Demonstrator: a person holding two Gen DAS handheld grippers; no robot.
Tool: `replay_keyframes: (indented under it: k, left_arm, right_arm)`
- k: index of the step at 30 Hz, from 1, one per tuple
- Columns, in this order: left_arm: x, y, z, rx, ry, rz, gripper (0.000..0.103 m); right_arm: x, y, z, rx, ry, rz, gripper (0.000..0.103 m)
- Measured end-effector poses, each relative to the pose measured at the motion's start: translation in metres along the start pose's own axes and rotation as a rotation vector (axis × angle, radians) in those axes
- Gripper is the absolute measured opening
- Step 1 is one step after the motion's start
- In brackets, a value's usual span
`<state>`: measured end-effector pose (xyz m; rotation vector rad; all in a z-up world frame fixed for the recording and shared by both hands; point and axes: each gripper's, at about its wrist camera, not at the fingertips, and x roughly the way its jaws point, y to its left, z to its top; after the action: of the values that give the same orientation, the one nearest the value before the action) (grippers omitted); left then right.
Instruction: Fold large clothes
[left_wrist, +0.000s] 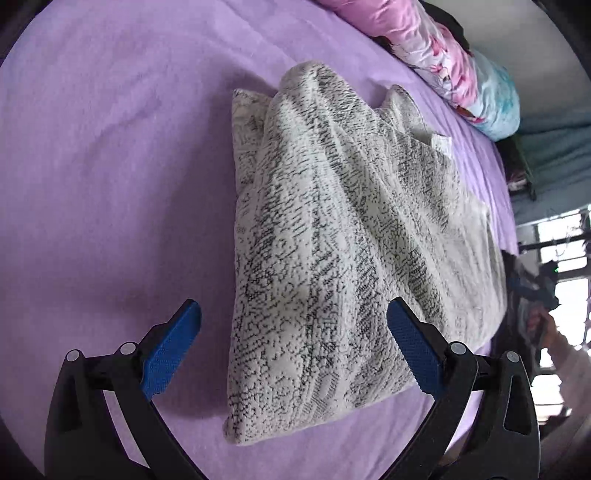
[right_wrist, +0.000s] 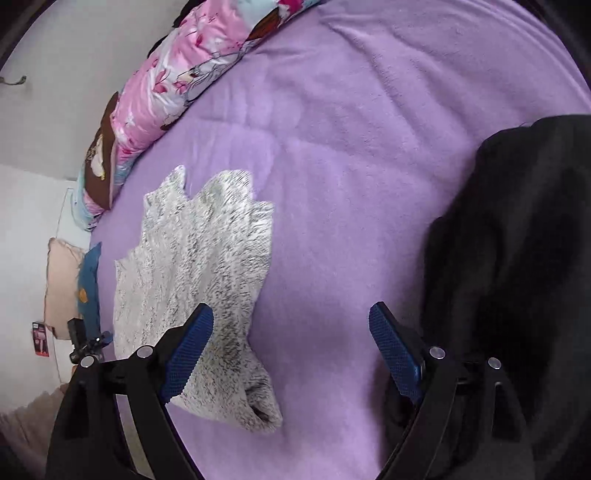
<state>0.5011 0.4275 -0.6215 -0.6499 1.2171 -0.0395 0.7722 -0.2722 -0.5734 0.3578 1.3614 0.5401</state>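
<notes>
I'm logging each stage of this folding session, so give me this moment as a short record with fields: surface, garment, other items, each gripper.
surface: purple bed sheet
garment: black-and-white speckled knit, lying bunched and partly folded on the sheet
other items: pink floral bedding along the far edge; black cloth on the sheet beside the right gripper
left gripper: open, hovering over the near corner of the knit, nothing pinched
right gripper: open, over bare sheet at the knit's edge, nothing pinched
fold status: not finished; the knit is still rumpled
</notes>
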Motion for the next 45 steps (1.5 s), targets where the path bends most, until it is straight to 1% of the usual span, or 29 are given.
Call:
replay_keyframes:
  k: [3,4,6,7,9,11,16,19,21,24,25,28,30,31,33,37,39,42,45]
  left_arm:
    - [0.004,0.006,0.001,-0.015,0.0,-0.021,0.097]
    - [0.007,0.007,0.002,-0.007,0.007,-0.014,0.097]
    - [0.016,0.004,0.006,0.026,0.028,0.025,0.097]
    - [0.019,0.004,0.007,0.034,0.031,0.029,0.097]
    - [0.025,0.006,0.011,0.014,0.035,0.015,0.097]
    - [0.03,0.007,0.014,0.012,0.033,0.002,0.097]
    - [0.043,0.003,0.018,0.039,0.046,-0.019,0.097]
    - [0.05,0.006,0.02,0.03,0.05,-0.041,0.097]
    - [0.053,0.008,0.021,0.024,0.052,-0.052,0.097]
    - [0.057,0.011,0.021,0.024,0.042,-0.084,0.097]
    - [0.057,0.012,0.021,0.019,0.039,-0.094,0.097]
    - [0.058,0.017,0.02,0.002,0.028,-0.131,0.097]
    - [0.06,0.017,0.018,0.0,0.018,-0.147,0.097]
    - [0.062,0.017,0.016,-0.007,0.015,-0.158,0.097]
    - [0.067,0.015,0.014,-0.019,0.01,-0.176,0.097]
    - [0.074,0.008,0.017,-0.022,0.019,-0.183,0.097]
    - [0.076,0.002,0.019,0.0,0.034,-0.186,0.097]
    - [0.079,-0.006,0.021,0.034,0.06,-0.166,0.097]
    - [0.084,-0.016,0.022,0.058,0.079,-0.12,0.098]
  right_arm:
    - [0.022,0.011,-0.003,-0.035,0.028,0.017,0.085]
    - [0.028,0.015,-0.003,-0.05,0.036,0.014,0.085]
    - [0.041,0.021,-0.006,-0.083,0.057,0.01,0.085]
    - [0.051,0.025,-0.007,-0.107,0.074,-0.002,0.085]
    - [0.061,0.027,-0.008,-0.131,0.096,-0.002,0.085]
    - [0.067,0.031,-0.008,-0.135,0.092,0.009,0.085]
    - [0.08,0.039,-0.008,-0.152,0.086,0.002,0.085]
    - [0.086,0.038,-0.009,-0.138,0.076,0.024,0.085]
    - [0.086,0.036,-0.011,-0.152,0.069,0.017,0.087]
    - [0.088,0.033,-0.012,-0.143,0.056,0.054,0.088]
    - [0.09,0.032,-0.012,-0.139,0.055,0.083,0.088]
    - [0.098,0.036,-0.015,-0.18,0.059,0.11,0.09]
    - [0.107,0.043,-0.02,-0.219,0.093,0.134,0.097]
    - [0.111,0.05,-0.023,-0.256,0.114,0.141,0.098]
    - [0.116,0.056,-0.025,-0.278,0.132,0.168,0.098]
    - [0.12,0.061,-0.025,-0.3,0.129,0.189,0.098]
    - [0.122,0.063,-0.027,-0.319,0.127,0.18,0.098]
    - [0.128,0.067,-0.031,-0.355,0.125,0.142,0.098]
    - [0.131,0.067,-0.031,-0.351,0.113,0.154,0.098]
